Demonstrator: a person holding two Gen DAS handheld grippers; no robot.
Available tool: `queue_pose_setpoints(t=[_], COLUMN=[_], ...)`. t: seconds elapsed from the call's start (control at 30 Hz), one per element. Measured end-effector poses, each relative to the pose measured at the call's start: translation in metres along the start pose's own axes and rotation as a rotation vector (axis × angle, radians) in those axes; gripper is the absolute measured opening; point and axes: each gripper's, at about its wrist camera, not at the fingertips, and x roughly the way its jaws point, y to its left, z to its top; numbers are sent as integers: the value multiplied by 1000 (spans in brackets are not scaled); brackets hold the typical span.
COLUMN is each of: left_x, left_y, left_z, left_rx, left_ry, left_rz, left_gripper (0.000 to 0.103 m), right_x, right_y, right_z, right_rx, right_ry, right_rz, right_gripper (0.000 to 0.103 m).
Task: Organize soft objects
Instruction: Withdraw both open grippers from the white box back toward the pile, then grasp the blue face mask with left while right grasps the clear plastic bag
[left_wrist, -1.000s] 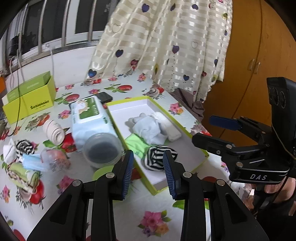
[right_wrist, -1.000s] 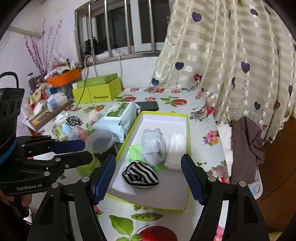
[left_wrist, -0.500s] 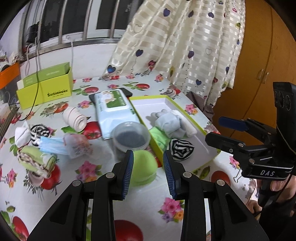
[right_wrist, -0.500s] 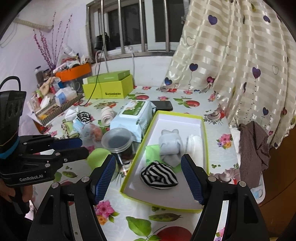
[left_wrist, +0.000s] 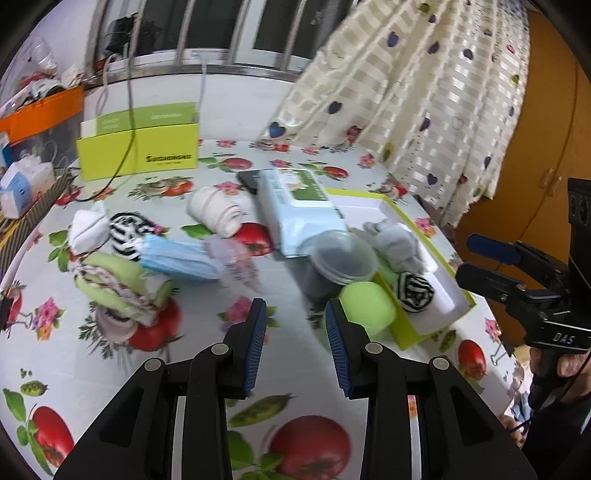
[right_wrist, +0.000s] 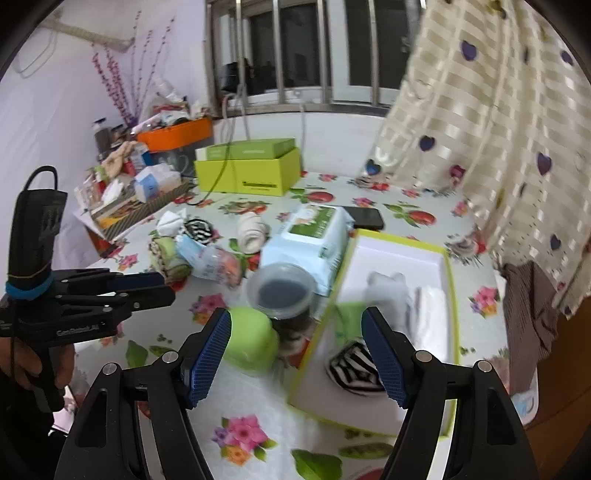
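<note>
— What did the room look like?

— A table (left_wrist: 303, 373) under a fruit-and-flower oilcloth stood below a barred window, with a cream curtain (left_wrist: 424, 92) of heart prints hanging on the right and a wooden cupboard door beyond it. A yellow-green carton (left_wrist: 140, 155) sat at the back.

— And the soft things?

— Some lay in the shallow white tray (right_wrist: 402, 254) with the lime rim: a black-and-white striped roll (right_wrist: 352, 369) near its front, a grey bundle (left_wrist: 397, 243) and a white folded piece (right_wrist: 430, 314) behind it. The rest lay loose on the cloth to the left: a green patterned roll (left_wrist: 118, 288), a second striped roll (left_wrist: 127, 230), a white folded one (left_wrist: 86, 230), a beige roll (left_wrist: 218, 214) and a blue face mask (left_wrist: 177, 258).

— What stood between the two groups?

— A pack of wet wipes (left_wrist: 303, 210) lay just beside the tray, a clear lidded cup (left_wrist: 340, 260) stood in front of it, and a lime-green ball (left_wrist: 365, 306) touched the tray's outer wall. A dark phone (right_wrist: 364, 218) lay behind the wipes.

— How were the tools?

— The left gripper (left_wrist: 295, 332) hung over bare cloth, its blue pads partly spread with nothing between them. The right gripper (right_wrist: 295, 354) was spread wide and also empty, hovering over the ball and the tray's near corner. Each was held in a hand (right_wrist: 33, 365), visible at the picture's edge.
</note>
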Motion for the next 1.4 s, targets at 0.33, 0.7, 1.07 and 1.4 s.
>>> queue_pose_setpoints(t=[0.33,0.7,1.07,1.4], left_x=[-4,-8,2,9], left_y=[54,110,130,131], left_z=[-3,-5,-6,0], left_rx=[-91,-203,-249,-250], left_ry=[-9,-34,-30,-28], left_rz=[82,152,152,146], left_gripper=[34,44,45,45], right_x=[48,130,185,207], right_y=[47,79,99,103], right_z=[30,59,64,58], right_rx=[-150,-272,-373,-421], right_ry=[73,254,395,458], right_rz=[128,206,237,201], right_gripper=[74,74,74,41])
